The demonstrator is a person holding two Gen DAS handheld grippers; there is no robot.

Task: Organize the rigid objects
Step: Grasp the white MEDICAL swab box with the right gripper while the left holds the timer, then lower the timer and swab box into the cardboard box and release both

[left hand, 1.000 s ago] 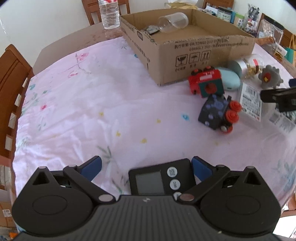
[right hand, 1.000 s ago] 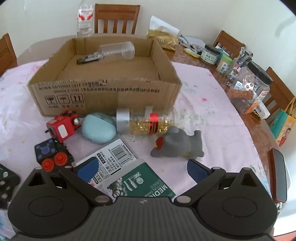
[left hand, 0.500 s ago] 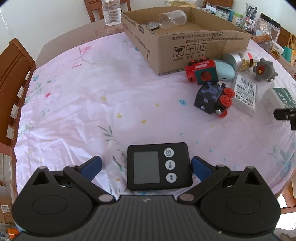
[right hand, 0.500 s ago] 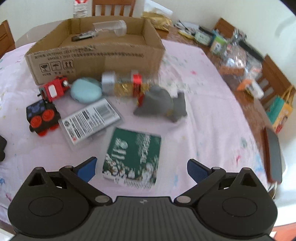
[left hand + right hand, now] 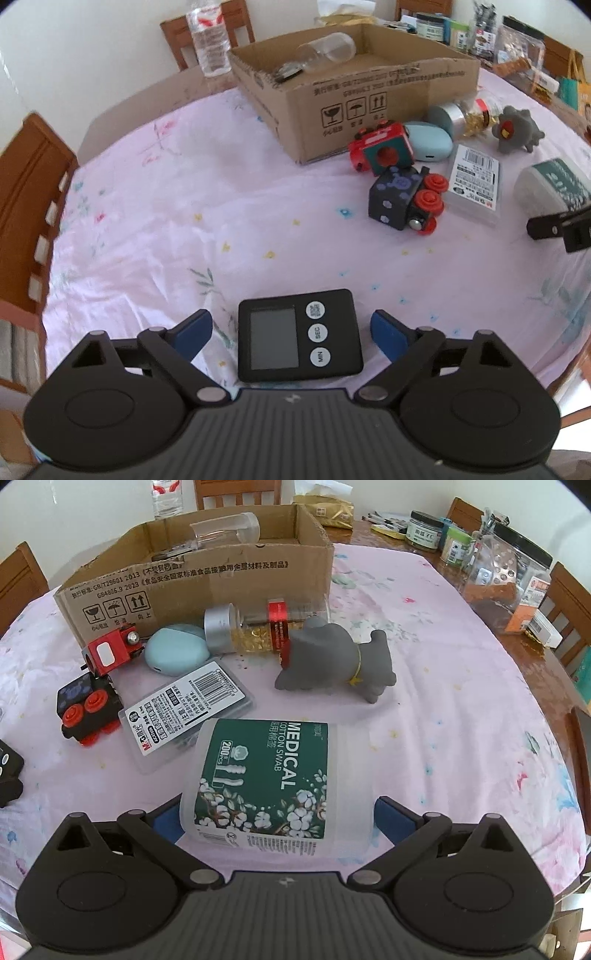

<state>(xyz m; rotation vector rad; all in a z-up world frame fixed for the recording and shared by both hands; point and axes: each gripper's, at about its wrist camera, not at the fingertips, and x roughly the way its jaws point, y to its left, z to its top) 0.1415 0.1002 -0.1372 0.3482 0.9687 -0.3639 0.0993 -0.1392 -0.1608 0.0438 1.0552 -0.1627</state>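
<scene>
A black digital timer (image 5: 299, 334) lies flat on the pink tablecloth between the fingers of my left gripper (image 5: 291, 330). Its jaws are closing, and a narrow gap still shows on each side of the timer. A translucent cotton swab box (image 5: 273, 775) with a green label lies between the fingers of my right gripper (image 5: 277, 819). Those jaws stand wide, with the blue pads at the box's two sides. The open cardboard box (image 5: 369, 99) at the back holds a clear jar (image 5: 328, 50).
In front of the cardboard box (image 5: 207, 579) lie a red toy block (image 5: 110, 651), a black toy train (image 5: 86, 709), a pale blue case (image 5: 175, 653), a capsule bottle (image 5: 255, 627), a grey toy animal (image 5: 332, 661) and a flat barcode case (image 5: 188, 709). Jars crowd the right edge.
The timer has come fully into view between the left jaws, which have narrowed. The right gripper has dropped and drawn back, and the cotton swab box now lies between its fingers.
</scene>
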